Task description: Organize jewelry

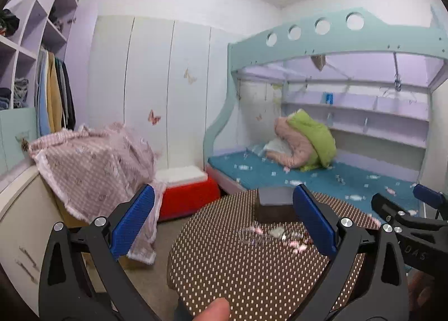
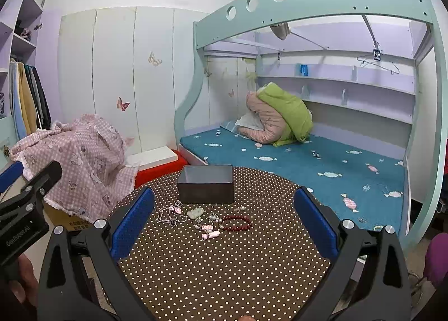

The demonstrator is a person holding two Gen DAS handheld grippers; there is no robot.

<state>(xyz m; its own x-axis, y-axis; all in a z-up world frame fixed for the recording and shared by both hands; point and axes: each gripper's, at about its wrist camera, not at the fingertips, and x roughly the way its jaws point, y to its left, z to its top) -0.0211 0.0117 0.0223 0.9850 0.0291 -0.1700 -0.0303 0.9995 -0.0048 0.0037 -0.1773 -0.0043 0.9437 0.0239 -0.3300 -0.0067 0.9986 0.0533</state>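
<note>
Left gripper (image 1: 224,220): fingers spread wide, gripping nothing, above the table's near edge.
Right gripper (image 2: 224,220): fingers spread wide too, empty.
Jewelry (image 2: 205,218): scattered on the dotted table (image 2: 224,270), just before the dark box (image 2: 205,184); red bead bracelet (image 2: 237,222) on the right.
Around: pink blanket (image 2: 81,164) left, bunk bed (image 2: 308,170) behind.
Hard to see: left view blurred, jewelry smeared.

Both my wrist cams look level across the dotted table (image 2: 224,279) toward the bunk bed (image 1: 322,178); left cam blurred.
</note>
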